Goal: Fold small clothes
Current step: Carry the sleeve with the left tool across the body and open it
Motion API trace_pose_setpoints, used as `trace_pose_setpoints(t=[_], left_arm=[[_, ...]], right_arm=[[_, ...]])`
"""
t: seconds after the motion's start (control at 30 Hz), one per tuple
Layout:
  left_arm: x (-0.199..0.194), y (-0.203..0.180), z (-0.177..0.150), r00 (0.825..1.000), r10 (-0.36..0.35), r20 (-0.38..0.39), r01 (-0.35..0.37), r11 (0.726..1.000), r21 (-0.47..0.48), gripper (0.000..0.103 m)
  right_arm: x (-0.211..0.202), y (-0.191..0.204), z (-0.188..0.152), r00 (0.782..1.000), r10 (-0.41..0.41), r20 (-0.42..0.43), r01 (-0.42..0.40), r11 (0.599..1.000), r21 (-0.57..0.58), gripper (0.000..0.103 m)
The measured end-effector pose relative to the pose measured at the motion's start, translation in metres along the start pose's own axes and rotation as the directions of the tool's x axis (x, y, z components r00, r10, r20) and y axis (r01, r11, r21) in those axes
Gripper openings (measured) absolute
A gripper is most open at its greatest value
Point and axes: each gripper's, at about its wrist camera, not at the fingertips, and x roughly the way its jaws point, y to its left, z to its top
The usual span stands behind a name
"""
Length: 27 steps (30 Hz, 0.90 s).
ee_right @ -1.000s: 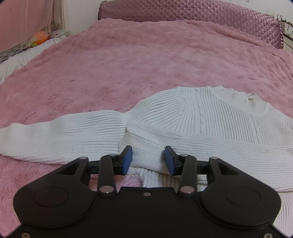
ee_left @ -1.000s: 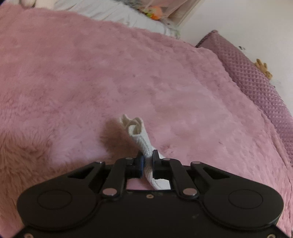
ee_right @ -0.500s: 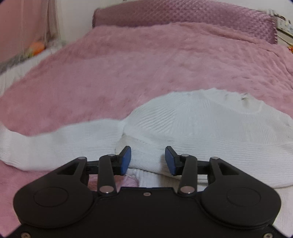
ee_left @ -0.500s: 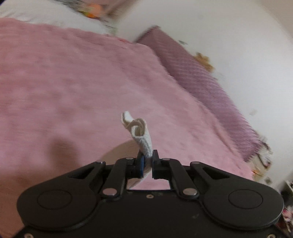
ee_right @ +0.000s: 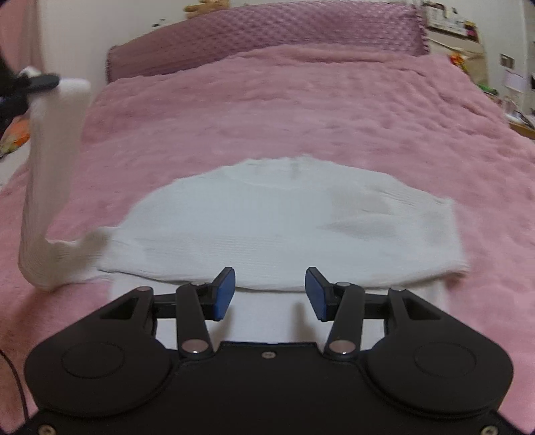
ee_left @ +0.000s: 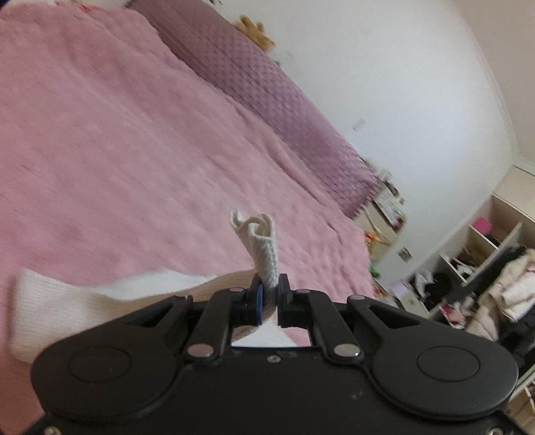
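A small white knit sweater (ee_right: 287, 227) lies flat on the pink fuzzy blanket (ee_right: 301, 110). My left gripper (ee_left: 269, 297) is shut on the cuff of its left sleeve (ee_left: 264, 247) and holds it up in the air. In the right wrist view that sleeve (ee_right: 50, 187) rises steeply to the left gripper at the top left. The rest of the sleeve (ee_left: 83, 301) hangs below in the left wrist view. My right gripper (ee_right: 269, 291) is open and empty, its jaws just above the sweater's near edge.
A purple quilted headboard (ee_right: 267, 30) runs along the far side of the bed. A white wall (ee_left: 384, 83) stands behind it. Open shelves with clothes and clutter (ee_left: 485, 267) stand at the right, beyond the bed's edge.
My left gripper has lifted the sleeve cuff high off the blanket and swung to the right. The sleeve now stands up from the sweater. My right gripper stays open over the near edge.
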Motion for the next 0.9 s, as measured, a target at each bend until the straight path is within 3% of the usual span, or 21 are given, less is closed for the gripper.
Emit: trace_pose_setpoints(t=[0.2, 0.47, 0.63, 0.77, 0.9], left_arm=[[0.055, -0.033, -0.030, 0.995, -0.063, -0.080, 0.064, 0.998, 0.006, 0.004], [0.125, -0.063, -0.091, 0.975, -0.086, -0.204, 0.089, 0.996, 0.003, 0.004], [0.153, -0.070, -0.117, 0.964, -0.079, -0.253, 0.084, 0.996, 0.009, 0.004], [0.157, -0.074, -0.122, 0.960, -0.082, -0.268, 0.090, 0.996, 0.018, 0.004], [0.154, -0.075, -0.118, 0.959, -0.084, -0.270, 0.094, 0.995, 0.024, 0.004]], right_arm=[[-0.003, -0.041, -0.006, 0.999, -0.039, -0.008, 0.040, 0.998, 0.050, 0.048], [-0.008, -0.078, -0.005, 0.998, -0.068, 0.007, 0.068, 0.995, 0.070, 0.048], [-0.017, -0.089, -0.005, 0.994, 0.070, 0.090, -0.077, 0.994, 0.077, 0.048], [-0.010, -0.083, -0.001, 0.966, 0.205, 0.155, -0.218, 0.973, 0.073, 0.048], [0.005, -0.074, 0.013, 0.944, 0.250, 0.216, -0.269, 0.961, 0.062, 0.048]])
